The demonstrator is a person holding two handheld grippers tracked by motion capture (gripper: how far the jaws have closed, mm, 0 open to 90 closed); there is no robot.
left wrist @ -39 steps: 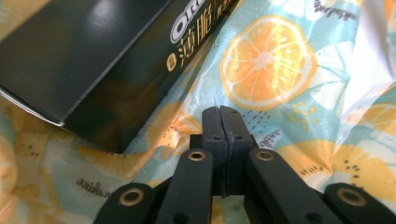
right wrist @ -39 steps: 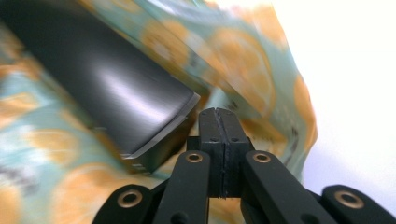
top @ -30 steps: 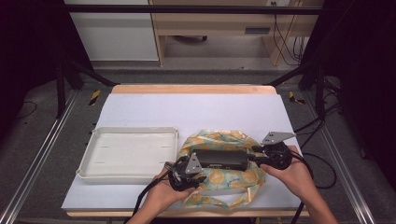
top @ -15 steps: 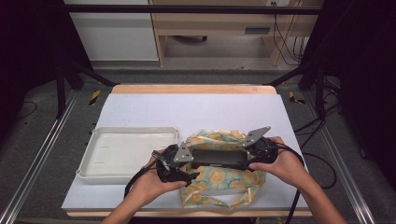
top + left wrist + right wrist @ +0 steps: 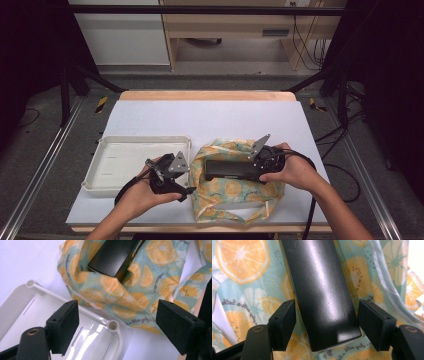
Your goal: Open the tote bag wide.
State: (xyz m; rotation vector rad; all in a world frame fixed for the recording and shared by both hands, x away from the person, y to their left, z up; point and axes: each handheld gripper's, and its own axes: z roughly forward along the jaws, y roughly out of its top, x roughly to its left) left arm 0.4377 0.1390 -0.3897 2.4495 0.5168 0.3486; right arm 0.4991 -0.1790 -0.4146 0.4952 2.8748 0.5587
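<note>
Both grippers have just been opening. Left gripper (image 5: 187, 190) stands wide with nothing between its pads, beside the shallow white plastic tray (image 5: 100, 182), which holds nothing. Right gripper (image 5: 327, 327) straddles the end of the long black glossy box (image 5: 230, 169), gaps showing on both sides. That box lies on the lemon-print teal cloth (image 5: 235, 192). From the left gripper view the cloth's lettering reads.

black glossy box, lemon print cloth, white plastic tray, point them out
black glossy box (image 5: 322, 295), right gripper view, middle of its top face
lemon print cloth (image 5: 140, 300), left gripper view, fold beside the box
white plastic tray (image 5: 100, 182), high view, front rim
</note>
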